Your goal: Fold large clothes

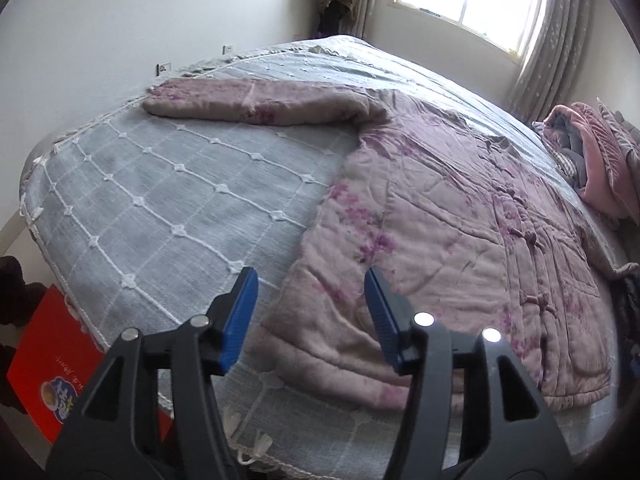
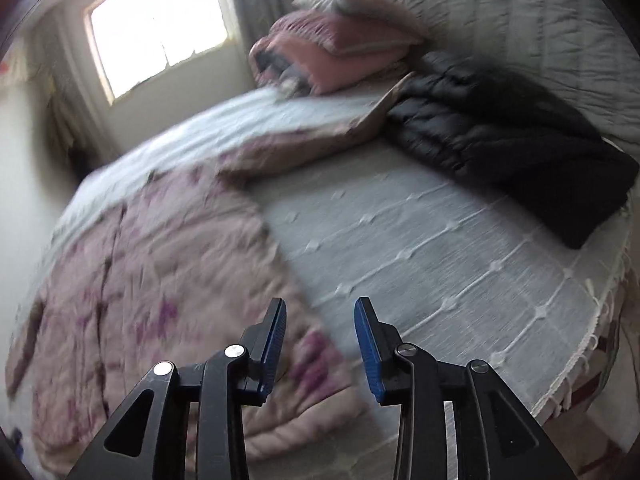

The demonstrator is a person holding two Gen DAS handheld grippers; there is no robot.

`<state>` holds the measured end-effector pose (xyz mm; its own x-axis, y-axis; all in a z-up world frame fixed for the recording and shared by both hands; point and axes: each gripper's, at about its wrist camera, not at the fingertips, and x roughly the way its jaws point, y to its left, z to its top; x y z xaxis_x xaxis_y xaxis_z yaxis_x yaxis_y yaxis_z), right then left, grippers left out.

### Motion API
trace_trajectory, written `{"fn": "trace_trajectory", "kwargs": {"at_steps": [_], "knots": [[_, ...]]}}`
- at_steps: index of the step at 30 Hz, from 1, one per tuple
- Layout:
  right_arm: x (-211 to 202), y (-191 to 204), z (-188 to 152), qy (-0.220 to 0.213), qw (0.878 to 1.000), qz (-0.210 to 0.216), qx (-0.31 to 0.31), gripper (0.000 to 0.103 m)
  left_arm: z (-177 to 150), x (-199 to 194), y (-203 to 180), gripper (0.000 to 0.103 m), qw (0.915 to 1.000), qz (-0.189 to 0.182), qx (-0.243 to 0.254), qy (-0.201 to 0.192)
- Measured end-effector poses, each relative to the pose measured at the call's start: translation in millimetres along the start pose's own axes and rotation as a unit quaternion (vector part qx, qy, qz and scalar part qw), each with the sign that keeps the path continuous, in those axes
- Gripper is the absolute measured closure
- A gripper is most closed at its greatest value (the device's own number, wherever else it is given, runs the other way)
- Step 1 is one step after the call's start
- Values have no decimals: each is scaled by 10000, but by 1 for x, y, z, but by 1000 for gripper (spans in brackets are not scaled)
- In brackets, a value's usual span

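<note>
One floral jacket (image 1: 460, 220) lay flat along the bed's (image 1: 160, 200) near edge; my left gripper (image 1: 310, 280) and right gripper (image 2: 320, 312) hung released.

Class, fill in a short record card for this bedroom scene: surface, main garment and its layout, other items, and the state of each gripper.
surface: bed with grey bedspread
garment: pink floral padded jacket, spread flat, front up
sleeve: one sleeve stretched out sideways
other items: black puffer jacket; pink bedding pile; red box beside bed
left gripper: open, empty
right gripper: open, empty
</note>
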<state>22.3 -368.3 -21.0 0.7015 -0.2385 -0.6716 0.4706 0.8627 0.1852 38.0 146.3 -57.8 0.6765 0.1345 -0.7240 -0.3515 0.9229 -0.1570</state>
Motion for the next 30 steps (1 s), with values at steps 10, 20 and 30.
{"fn": "trace_trajectory", "kwargs": {"at_steps": [10, 20, 30], "knots": [[66, 82, -59, 1933, 9679, 840, -1369, 64, -28, 36, -100, 33, 9881, -704, 1054, 871], [71, 67, -46, 1728, 9765, 1056, -731, 49, -19, 42, -138, 21, 9914, -344, 1179, 445], [74, 66, -40, 1666, 9771, 1215, -524, 39, 2, 56, -174, 20, 9898, -547, 1123, 689]]}}
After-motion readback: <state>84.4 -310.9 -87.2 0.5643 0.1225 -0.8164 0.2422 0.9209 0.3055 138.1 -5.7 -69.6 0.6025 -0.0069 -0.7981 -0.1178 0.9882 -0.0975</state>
